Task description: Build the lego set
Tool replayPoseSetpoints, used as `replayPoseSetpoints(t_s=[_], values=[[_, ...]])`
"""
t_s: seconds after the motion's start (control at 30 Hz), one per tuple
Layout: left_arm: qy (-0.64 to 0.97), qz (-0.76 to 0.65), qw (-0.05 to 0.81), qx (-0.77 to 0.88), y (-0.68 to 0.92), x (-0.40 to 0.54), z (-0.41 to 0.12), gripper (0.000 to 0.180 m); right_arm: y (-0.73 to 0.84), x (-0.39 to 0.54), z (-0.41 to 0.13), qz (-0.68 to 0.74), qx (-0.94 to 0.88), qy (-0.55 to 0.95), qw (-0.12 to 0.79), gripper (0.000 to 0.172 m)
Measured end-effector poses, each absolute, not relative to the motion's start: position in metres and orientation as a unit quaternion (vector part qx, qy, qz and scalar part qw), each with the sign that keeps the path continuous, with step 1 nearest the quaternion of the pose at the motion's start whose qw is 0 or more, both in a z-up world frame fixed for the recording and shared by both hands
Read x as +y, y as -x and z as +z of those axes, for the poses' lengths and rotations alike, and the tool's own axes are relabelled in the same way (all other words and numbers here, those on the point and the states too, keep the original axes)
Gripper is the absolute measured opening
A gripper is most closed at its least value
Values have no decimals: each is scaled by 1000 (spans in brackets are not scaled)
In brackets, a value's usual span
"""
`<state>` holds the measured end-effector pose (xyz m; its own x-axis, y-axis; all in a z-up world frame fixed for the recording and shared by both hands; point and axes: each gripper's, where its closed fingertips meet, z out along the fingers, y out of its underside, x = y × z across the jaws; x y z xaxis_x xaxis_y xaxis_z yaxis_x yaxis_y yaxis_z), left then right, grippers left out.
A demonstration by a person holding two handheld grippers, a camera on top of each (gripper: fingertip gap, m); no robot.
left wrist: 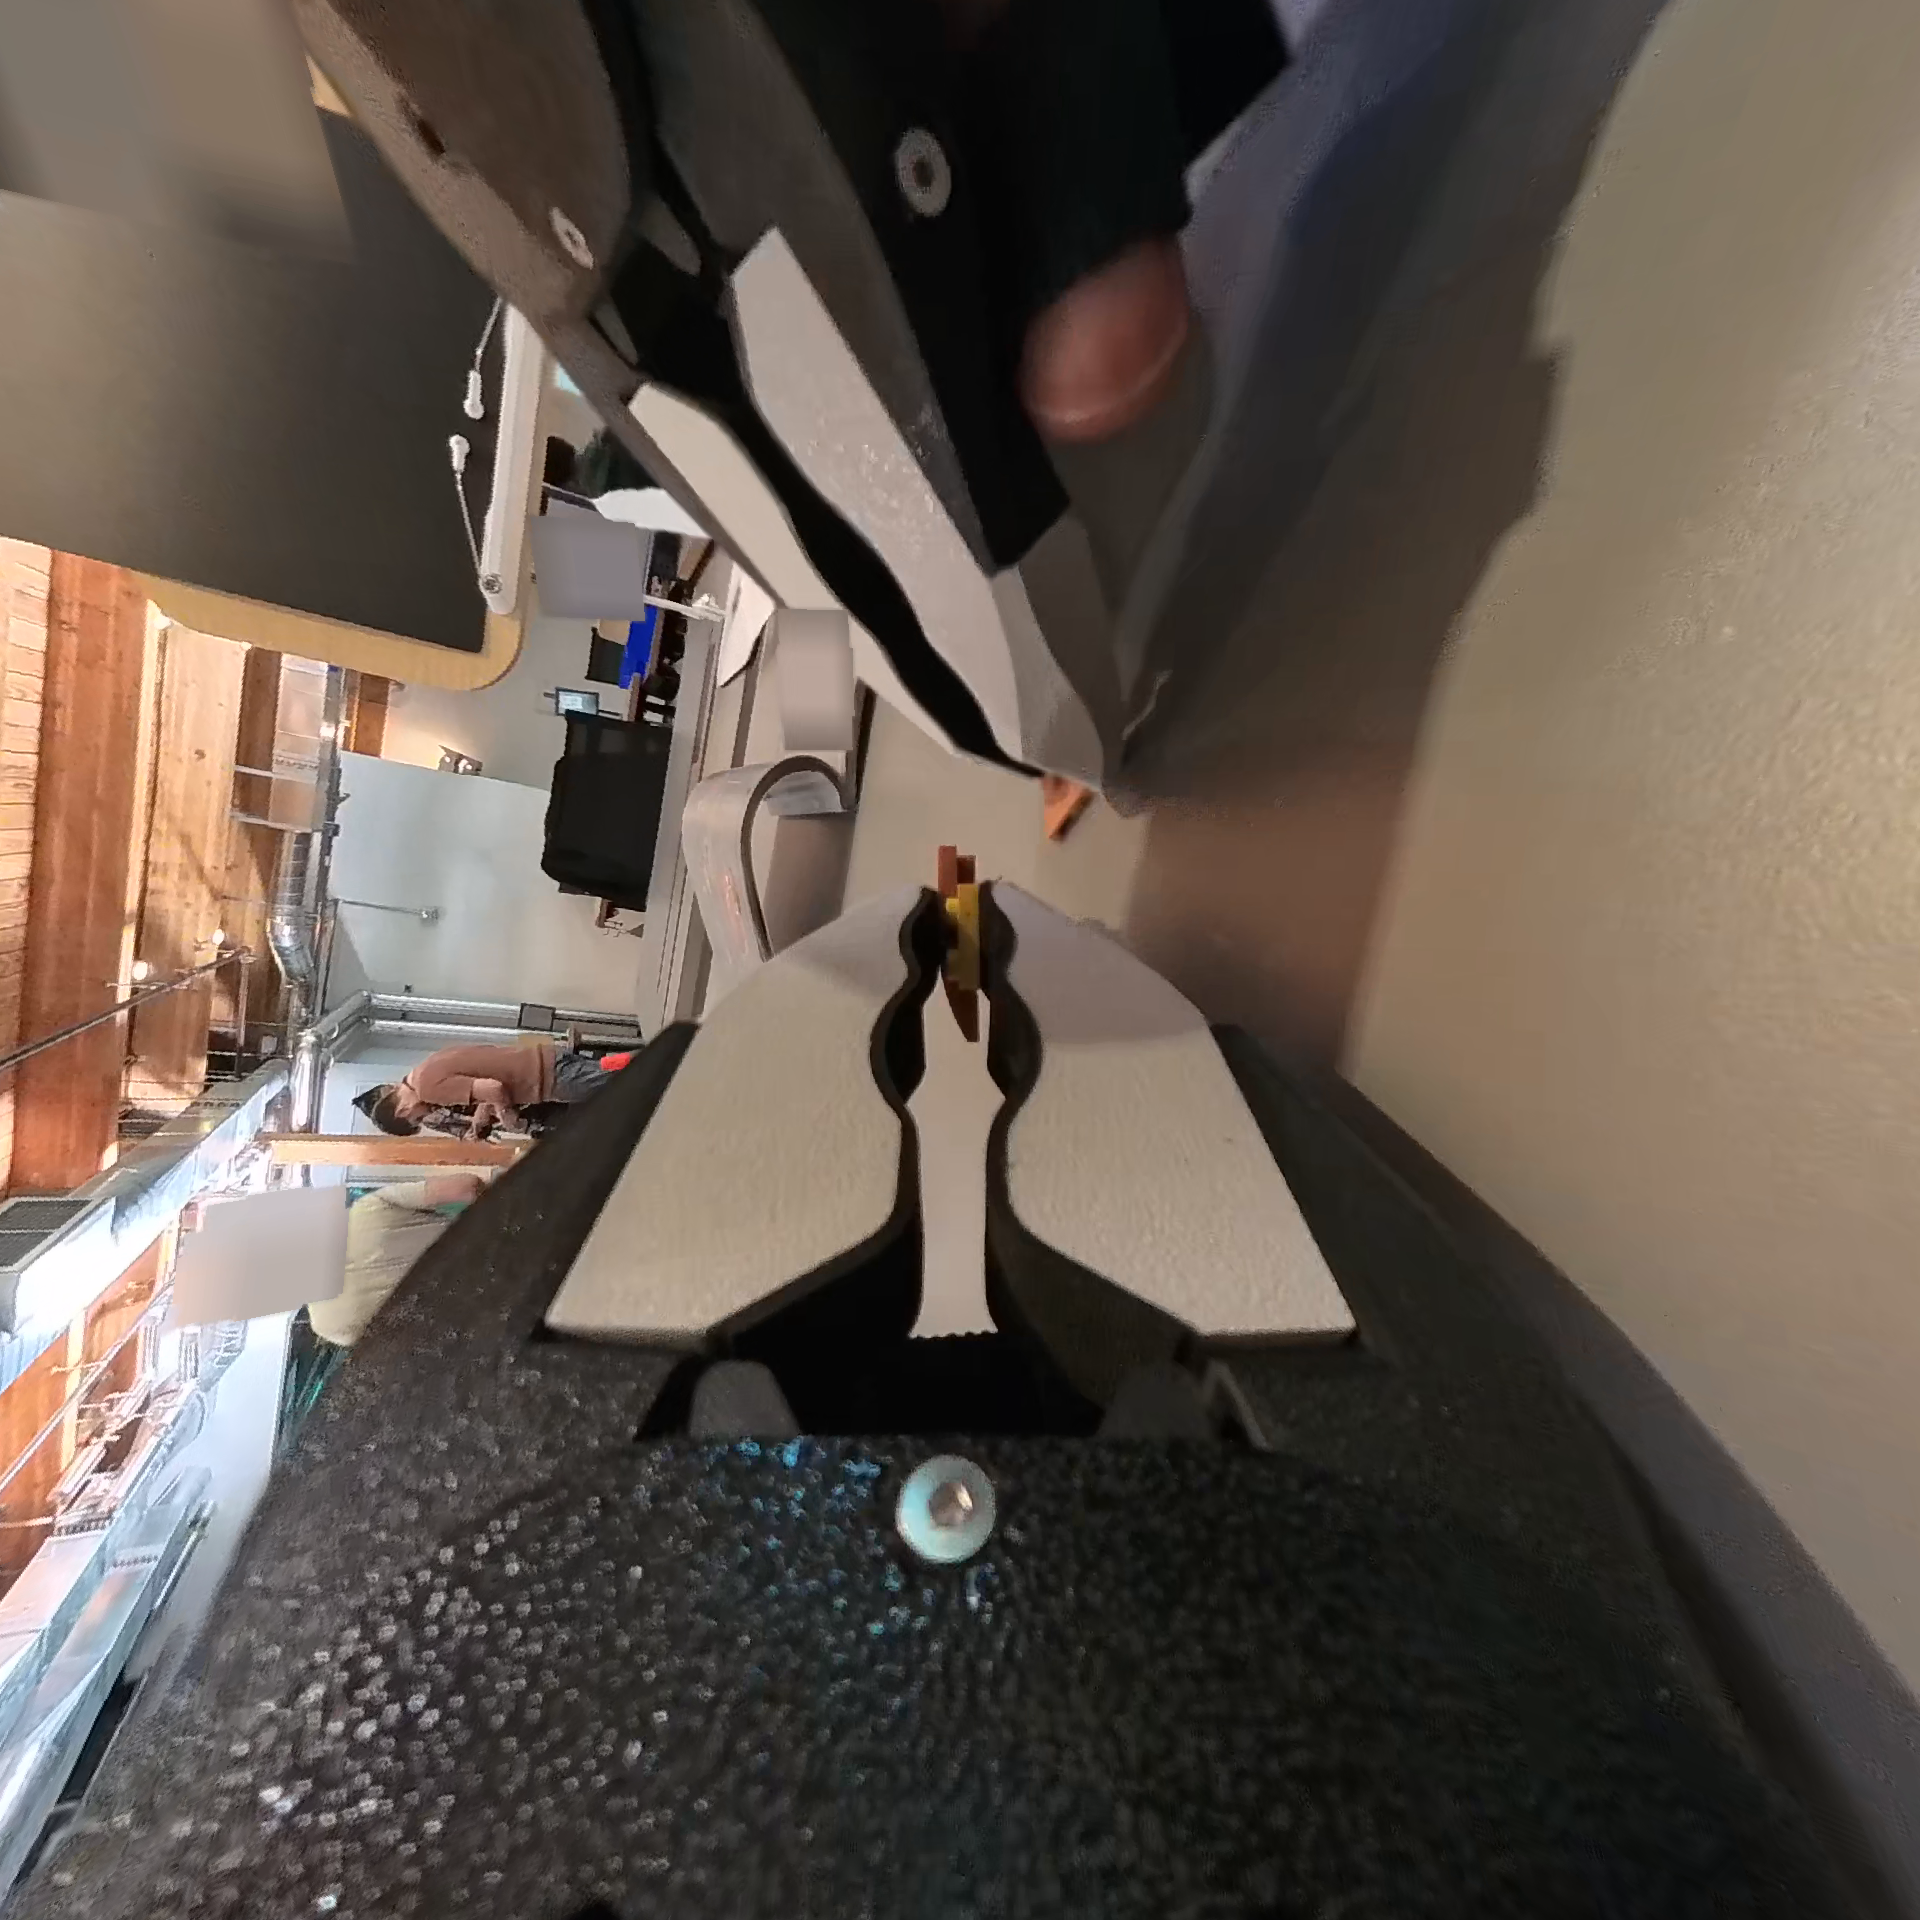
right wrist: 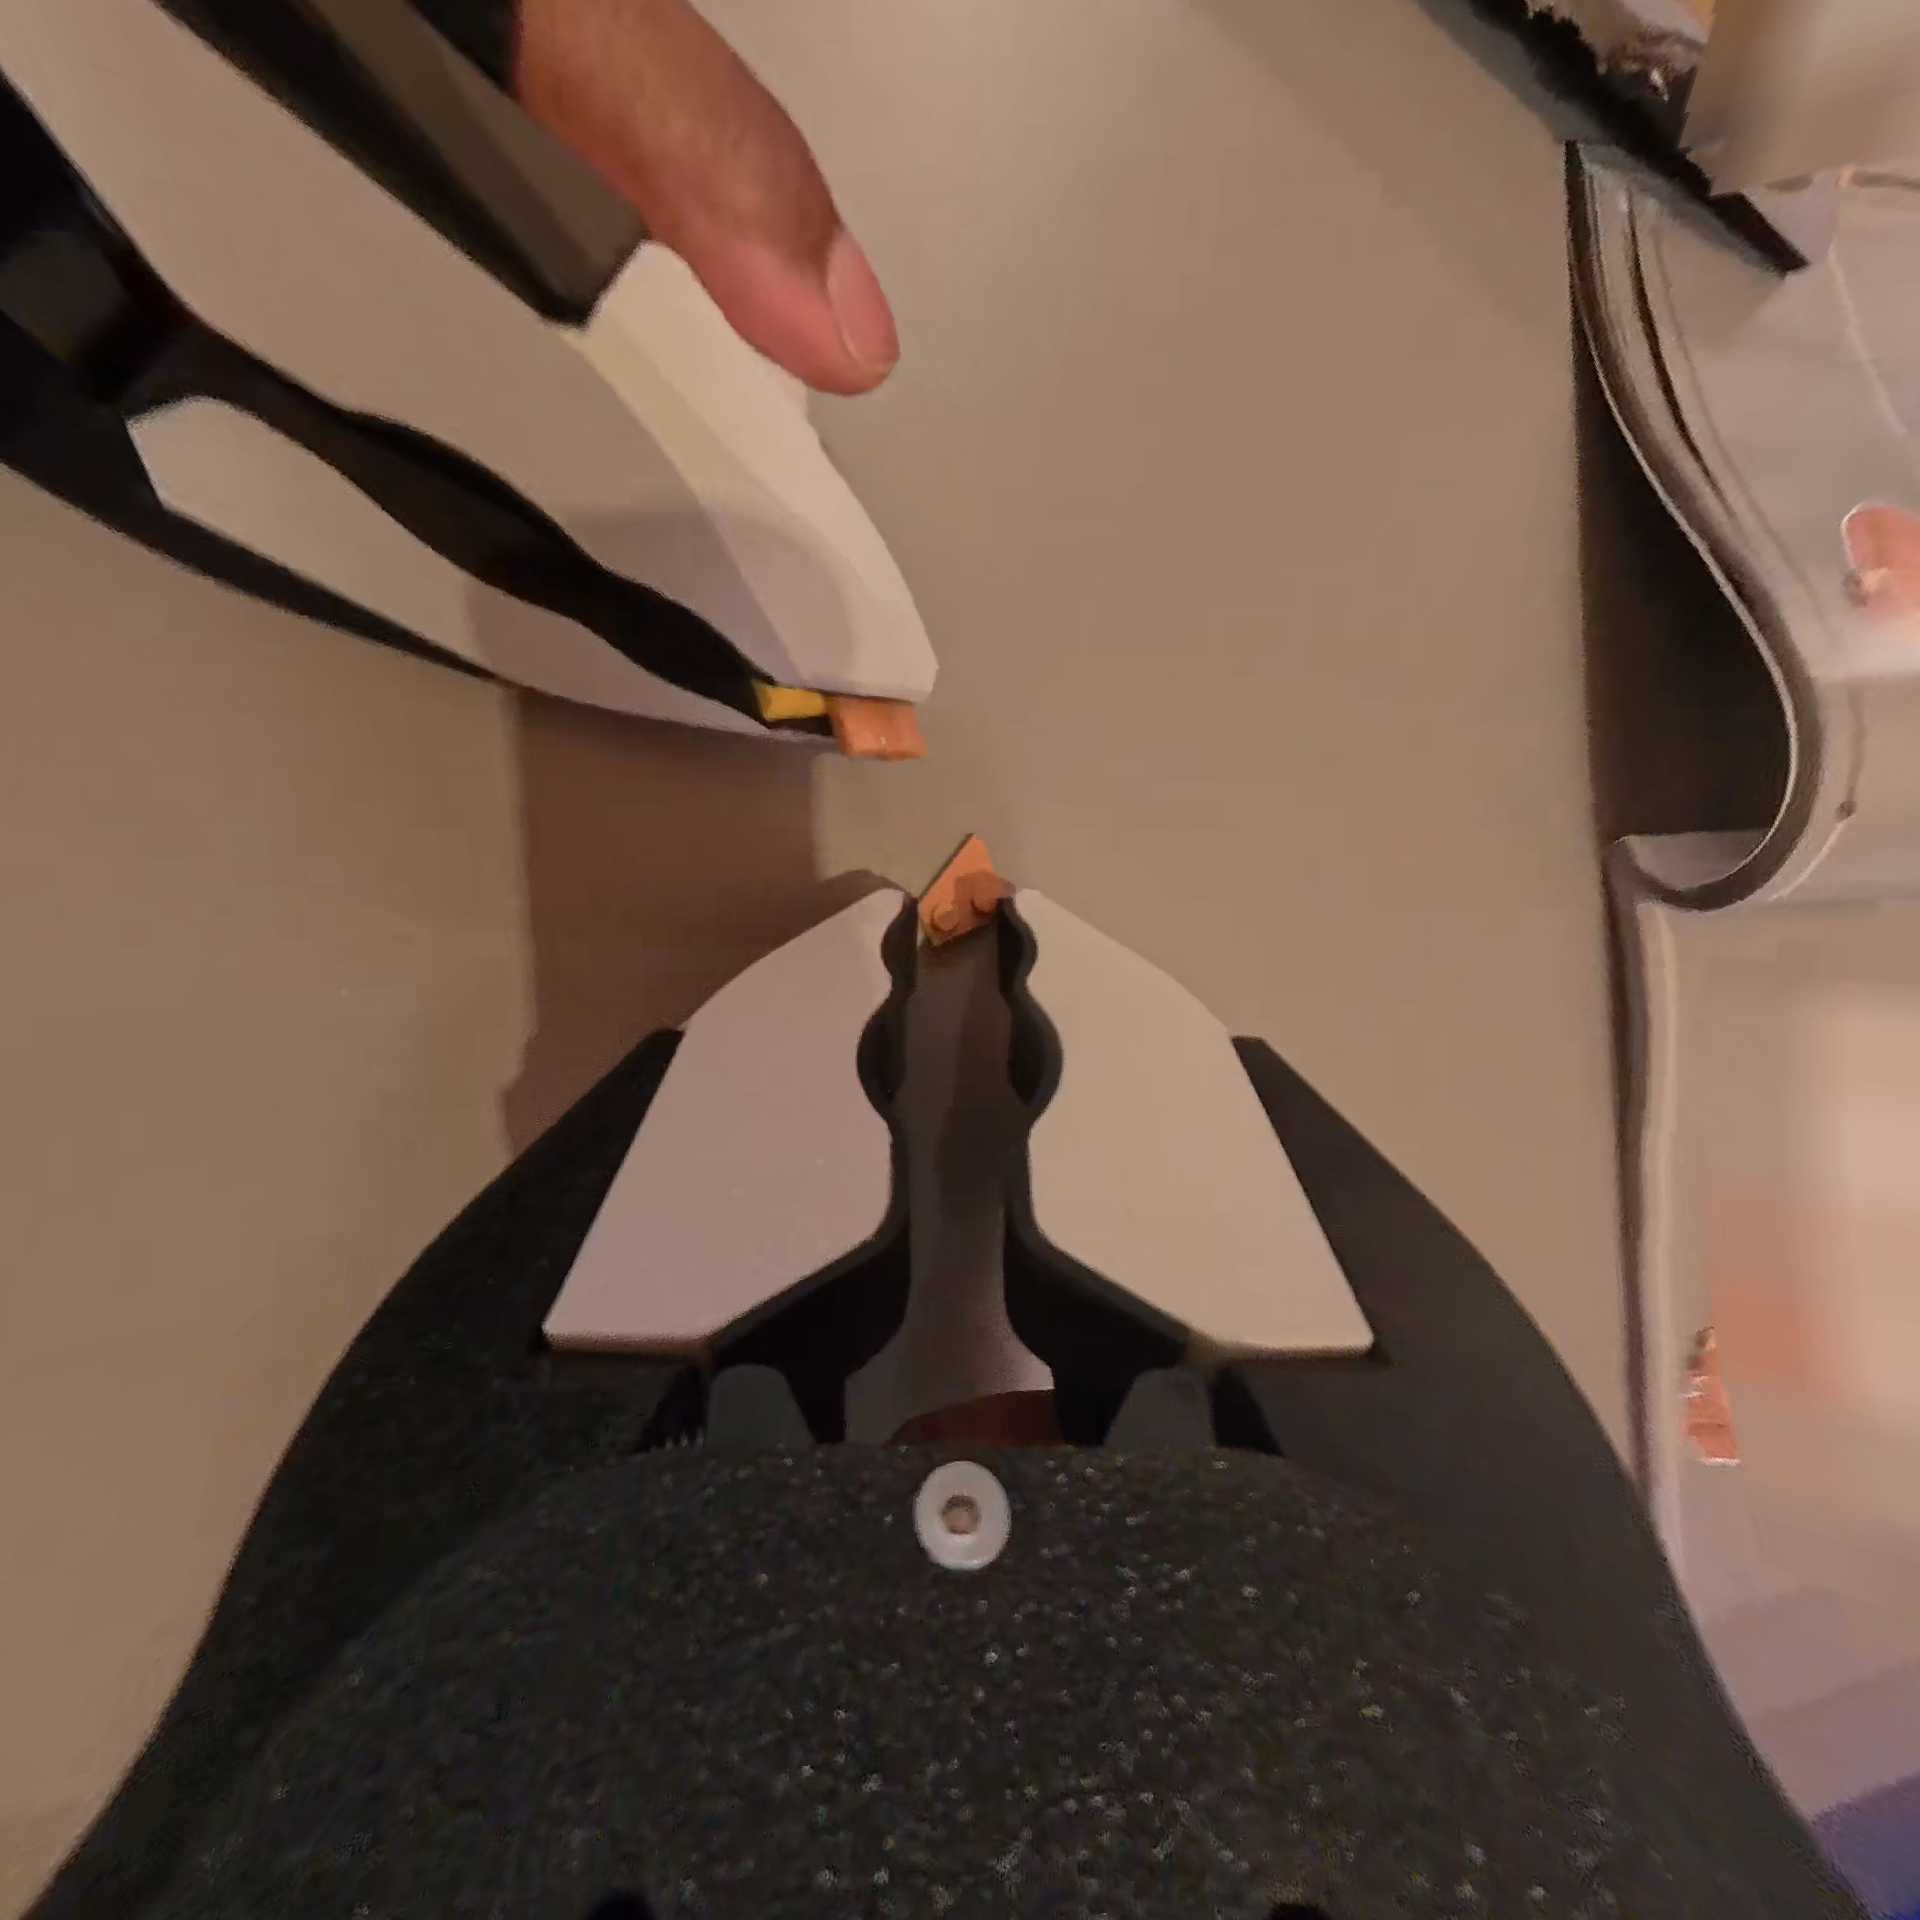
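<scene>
Studded orange brick (right wrist: 961,902) clamped in right tongs (right wrist: 958,906); brown-and-yellow bricks (left wrist: 961,935) in left tongs (left wrist: 958,914).

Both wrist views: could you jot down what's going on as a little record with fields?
Left gripper: fingertips closed on a yellow-and-brown brick stack
Right gripper: pinching a small orange brick, tilted, studs showing
Gap: the two bricks are close but apart
Surface: plain beige table
Nearby: translucent plastic bin at the right
Hand: a fingertip rests along the left gripper
</scene>
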<state>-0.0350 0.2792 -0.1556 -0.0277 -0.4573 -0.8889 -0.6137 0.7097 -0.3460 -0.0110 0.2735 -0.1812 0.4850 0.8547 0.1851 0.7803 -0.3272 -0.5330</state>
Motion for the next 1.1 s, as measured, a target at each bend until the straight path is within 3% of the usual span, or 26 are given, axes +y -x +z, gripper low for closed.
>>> replayPoseSetpoints(t_s=[0.47,0.87,1.1], values=[[390,86,597,696,39,288,-149,7,3,264,-181,139,-586,734,312,13],[246,120,560,782,-23,366,-118,6,-11,259,-181,141,-602,711,334,7],[243,48,584,773,-35,370,-134,6,-12,265,-179,147,-580,719,354,7]])
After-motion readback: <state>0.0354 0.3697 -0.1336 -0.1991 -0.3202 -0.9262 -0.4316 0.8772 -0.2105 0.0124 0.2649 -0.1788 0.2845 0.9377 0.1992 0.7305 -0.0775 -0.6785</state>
